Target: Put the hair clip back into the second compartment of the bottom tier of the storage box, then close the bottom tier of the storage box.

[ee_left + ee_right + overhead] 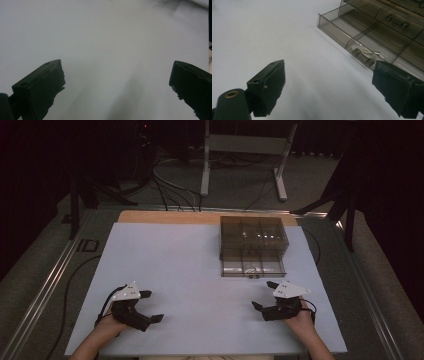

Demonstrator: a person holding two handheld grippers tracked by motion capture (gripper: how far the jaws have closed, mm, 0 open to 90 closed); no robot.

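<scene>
Claws apart over a white counter, drawer box ahead

High view: we hold the left claw [148, 306] low at the near left of the white counter [190, 270], its two jaws spread wide with nothing between them, pointing toward the middle of the counter and slightly right. Our right claw [264, 295] sits at the near right, jaws likewise spread and holding nothing, pointing left and a little away from us. The smoky clear drawer box [253, 246] stands on the far right part of the counter, well apart from the left claw and near the right one. Its bottom drawer [253, 267] is pulled out toward us, so the box's long axis runs from us toward the far edge.

Left gripper view: we see the left claw [116, 82] with both jaws far apart above bare white counter [100, 37].

Right gripper view: the right claw [329, 85] is wide apart too. Beyond its right jaw lies the pulled-out drawer [362, 37], running diagonally from upper left to lower right, split into compartments. A small dark cylindrical part [362, 57] lies in one near compartment, its length along the drawer's front wall.
</scene>
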